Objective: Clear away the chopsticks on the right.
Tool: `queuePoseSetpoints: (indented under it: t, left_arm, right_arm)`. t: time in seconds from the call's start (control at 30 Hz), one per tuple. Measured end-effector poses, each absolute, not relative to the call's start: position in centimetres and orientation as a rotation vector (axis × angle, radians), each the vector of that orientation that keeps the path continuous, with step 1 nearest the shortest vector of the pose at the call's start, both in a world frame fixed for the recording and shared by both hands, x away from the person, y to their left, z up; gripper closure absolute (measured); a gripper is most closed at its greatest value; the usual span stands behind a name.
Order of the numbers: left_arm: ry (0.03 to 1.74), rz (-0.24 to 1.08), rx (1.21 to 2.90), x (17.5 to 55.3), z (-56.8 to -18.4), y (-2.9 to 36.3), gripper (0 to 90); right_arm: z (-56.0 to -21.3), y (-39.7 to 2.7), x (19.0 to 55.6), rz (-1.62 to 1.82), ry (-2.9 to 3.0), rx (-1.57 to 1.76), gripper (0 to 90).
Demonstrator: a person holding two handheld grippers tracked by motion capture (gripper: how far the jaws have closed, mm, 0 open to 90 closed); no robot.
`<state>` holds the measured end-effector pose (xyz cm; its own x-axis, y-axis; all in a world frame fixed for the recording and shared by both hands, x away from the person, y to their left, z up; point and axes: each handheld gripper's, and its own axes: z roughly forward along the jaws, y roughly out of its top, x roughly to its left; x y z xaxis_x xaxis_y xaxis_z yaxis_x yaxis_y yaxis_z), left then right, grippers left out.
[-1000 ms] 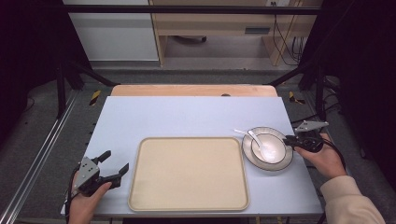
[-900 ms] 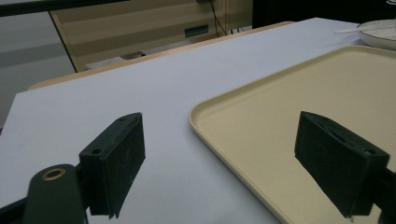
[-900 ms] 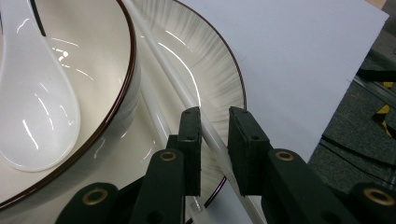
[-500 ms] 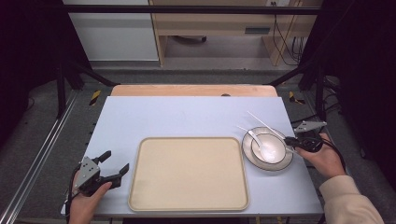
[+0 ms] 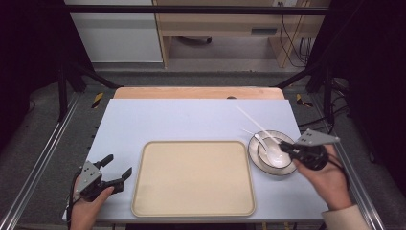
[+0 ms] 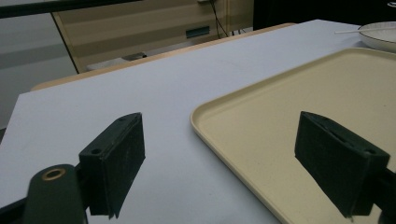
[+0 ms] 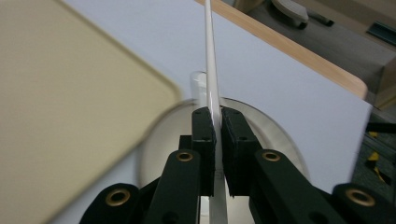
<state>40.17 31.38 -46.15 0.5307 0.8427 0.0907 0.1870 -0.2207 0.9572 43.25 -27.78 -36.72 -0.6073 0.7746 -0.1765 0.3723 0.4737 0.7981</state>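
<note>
Now right gripper (image 7: 217, 126) jaws pinch the white chopstick (image 7: 211, 70) above the plate (image 7: 275, 135)

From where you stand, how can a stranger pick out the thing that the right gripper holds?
Find the beige tray, then the plate at its right. Over the plate, the right gripper pinches a thin white stick. It is long and straight, unlike the short spoon lying in the plate.

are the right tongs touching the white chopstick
Touching. In the right gripper view the right tongs are shut on the white chopstick: both black jaws press its sides, and the stick runs up and away over the plate.
</note>
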Motion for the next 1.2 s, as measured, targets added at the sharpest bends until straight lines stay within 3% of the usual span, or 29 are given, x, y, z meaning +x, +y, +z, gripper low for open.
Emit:
queuePoseSetpoints:
  t: [0.17,0.2,0.3,0.7,0.77,0.93,1.03,1.2]
  left_arm:
    - [0.874,0.781,1.708,40.1,-46.1,31.5,15.5]
    - [0.874,0.782,1.706,40.0,-46.0,31.5,15.5]
    - [0.871,0.784,1.698,39.9,-45.9,31.5,15.5]
    - [0.871,0.789,1.693,39.9,-45.9,31.7,15.5]
    - [0.869,0.789,1.695,39.9,-45.9,31.7,15.5]
    - [0.869,0.785,1.699,40.0,-46.0,31.6,15.5]
    - [0.868,0.784,1.7,40.0,-46.0,31.6,15.5]
    - [0.87,0.783,1.704,40.1,-46.1,31.6,15.5]
  right_arm:
    - [-38.0,-22.7,40.4,1.033,2.249,0.932,84.1]
    - [-39.6,-20.0,39.4,1.025,2.293,0.942,84.1]
    - [-41.9,-17.6,38.8,1.012,2.349,0.98,84.1]
    - [-47.0,-13.9,37.5,0.978,2.406,1.109,81.6]
    - [-46.8,-13.9,37.4,1.001,2.374,1.131,71.5]
    - [-43.5,-16.2,37.3,1.07,2.251,1.07,60.6]
    - [-40.4,-19.6,37.9,1.063,2.167,1.058,57.5]
    - [-36.1,-26.8,39.9,0.982,2.031,1.07,60.2]
